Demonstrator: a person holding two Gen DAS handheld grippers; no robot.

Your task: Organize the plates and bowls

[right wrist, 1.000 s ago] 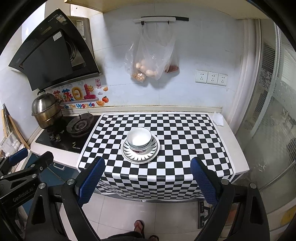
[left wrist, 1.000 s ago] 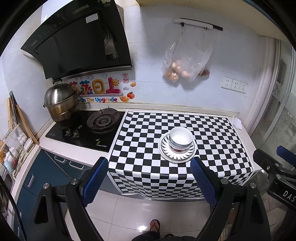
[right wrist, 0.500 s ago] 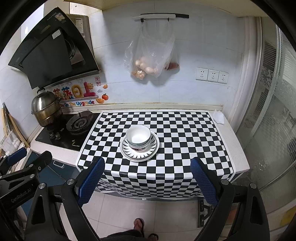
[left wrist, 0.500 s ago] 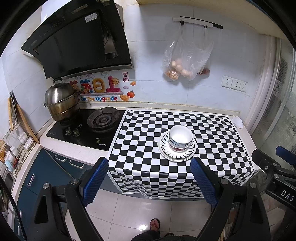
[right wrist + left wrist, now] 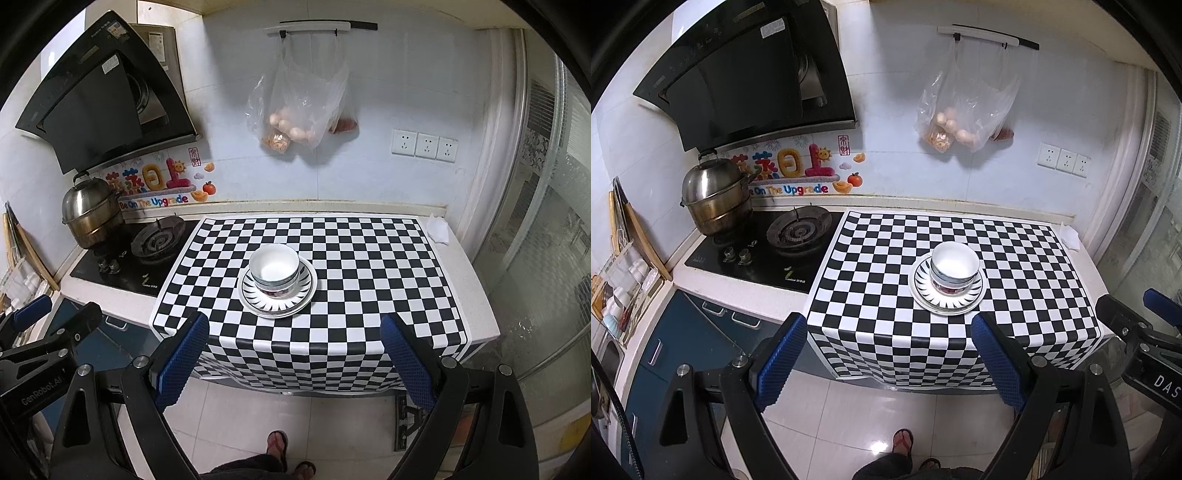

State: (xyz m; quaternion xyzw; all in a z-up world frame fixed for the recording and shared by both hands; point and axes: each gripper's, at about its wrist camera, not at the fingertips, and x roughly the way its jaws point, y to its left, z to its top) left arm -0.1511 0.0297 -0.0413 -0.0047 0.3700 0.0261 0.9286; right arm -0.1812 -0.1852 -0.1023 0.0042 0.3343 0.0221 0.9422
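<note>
Steel pot (image 5: 716, 199) sits on the hob at the bench's left end, with a bare gas burner (image 5: 798, 232) beside it toward the middle. From there a checkered cloth (image 5: 886, 266) covers the rest of the bench (image 5: 476, 295) and hangs over its front edge. Slightly right of the cloth's middle in the left wrist view stands the task's stack: bowls (image 5: 955, 267) nested upright, a white one on top and at least one patterned one beneath, resting on a striped plate (image 5: 947, 295) that lies on what looks like a plain white plate. A crumpled tissue (image 5: 437, 229) lies at the far right corner, well apart from the stack.

Both tools hover off the front edge, above the floor. The left gripper (image 5: 886, 365) has its fingers wide apart with nothing between them; the right gripper (image 5: 295, 363) likewise shows its fingers spread and empty. Neither touches the crockery.

Judging by how things lie, the gathering looks done or close to done: bowls are together, plates are together, all in one pile. No loose dish shows elsewhere on the bench. If more is wanted, the next move calls for reaching in over the front edge and closing on a bowl rim or the plate edge squarely, since a glancing push on the tall bowl stack could slide or tip it.
</note>
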